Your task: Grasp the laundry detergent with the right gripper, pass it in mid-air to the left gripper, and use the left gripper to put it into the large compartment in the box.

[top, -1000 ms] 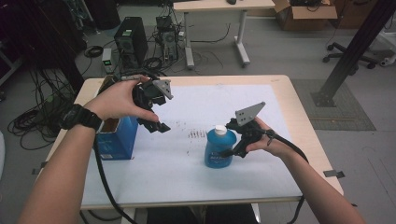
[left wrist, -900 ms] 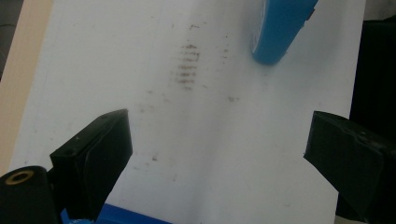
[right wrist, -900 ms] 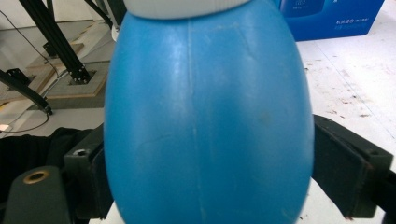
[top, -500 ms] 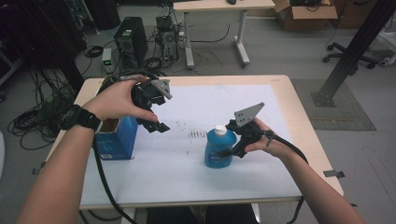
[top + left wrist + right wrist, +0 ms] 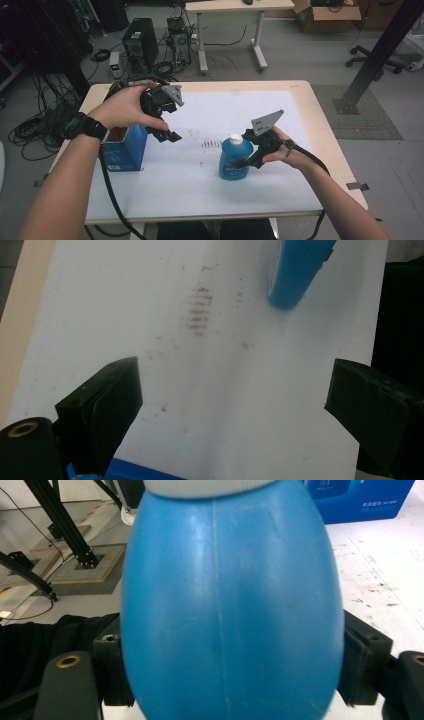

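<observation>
right gripper (image 5: 239,163) sits low at the near right of the table (image 5: 300,95), level with the belly of the blue bottle (image 5: 234,161); in the right gripper view the bottle (image 5: 230,605) sits between the jaws, pads against both flanks. the jaws have just been closing with the bottle between them, and they look clamped on it now, though how firm the hold is cannot be told. bottle stands upright on the white sheet (image 5: 210,175), white cap (image 5: 235,138) on, base not lifted. step in hand, as i judge it: securing the grasp on the bottle. next move calls for a firm squeeze on a smooth rounded body, then a straight lift, watching for slip or tilt. farther back and left, left gripper (image 5: 167,135) hangs above the sheet, jaws spread wide with nothing between them, aimed down at a patch of brown smudges (image 5: 199,310). blue box (image 5: 122,150) stands beside it at the left edge. beyond the table, computer tower (image 5: 139,46) and loose cables on the floor.
</observation>
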### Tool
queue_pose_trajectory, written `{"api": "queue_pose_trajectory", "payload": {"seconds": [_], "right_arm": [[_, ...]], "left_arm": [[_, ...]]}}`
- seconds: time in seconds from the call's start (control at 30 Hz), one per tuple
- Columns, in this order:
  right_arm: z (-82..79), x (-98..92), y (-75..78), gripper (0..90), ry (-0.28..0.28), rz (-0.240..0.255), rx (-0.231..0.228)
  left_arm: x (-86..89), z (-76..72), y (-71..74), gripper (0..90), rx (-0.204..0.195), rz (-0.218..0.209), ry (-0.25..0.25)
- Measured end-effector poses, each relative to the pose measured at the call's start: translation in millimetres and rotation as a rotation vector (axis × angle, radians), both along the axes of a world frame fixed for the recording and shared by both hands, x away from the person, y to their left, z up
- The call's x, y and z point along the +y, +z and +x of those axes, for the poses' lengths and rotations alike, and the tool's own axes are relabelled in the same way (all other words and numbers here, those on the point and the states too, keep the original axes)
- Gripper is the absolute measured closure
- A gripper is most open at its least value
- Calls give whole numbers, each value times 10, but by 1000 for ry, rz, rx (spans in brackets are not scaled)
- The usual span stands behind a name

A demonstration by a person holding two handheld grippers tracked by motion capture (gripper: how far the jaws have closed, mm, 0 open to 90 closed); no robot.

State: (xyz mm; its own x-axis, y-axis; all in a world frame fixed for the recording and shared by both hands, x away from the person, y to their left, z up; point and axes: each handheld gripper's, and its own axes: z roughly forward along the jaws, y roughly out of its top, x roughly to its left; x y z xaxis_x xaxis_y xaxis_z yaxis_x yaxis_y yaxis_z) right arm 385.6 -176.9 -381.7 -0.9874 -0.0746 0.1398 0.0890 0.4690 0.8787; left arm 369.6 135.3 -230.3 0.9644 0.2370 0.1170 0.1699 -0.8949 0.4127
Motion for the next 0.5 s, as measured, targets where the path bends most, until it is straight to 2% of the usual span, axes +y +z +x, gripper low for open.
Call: {"api": "queue_pose_trajectory", "payload": {"seconds": [0.5], "right_arm": [[-2, -15, -3, 274, -1, 5, -1]], "left_arm": [[-5, 2, -4, 83, 2, -2, 0]]}}
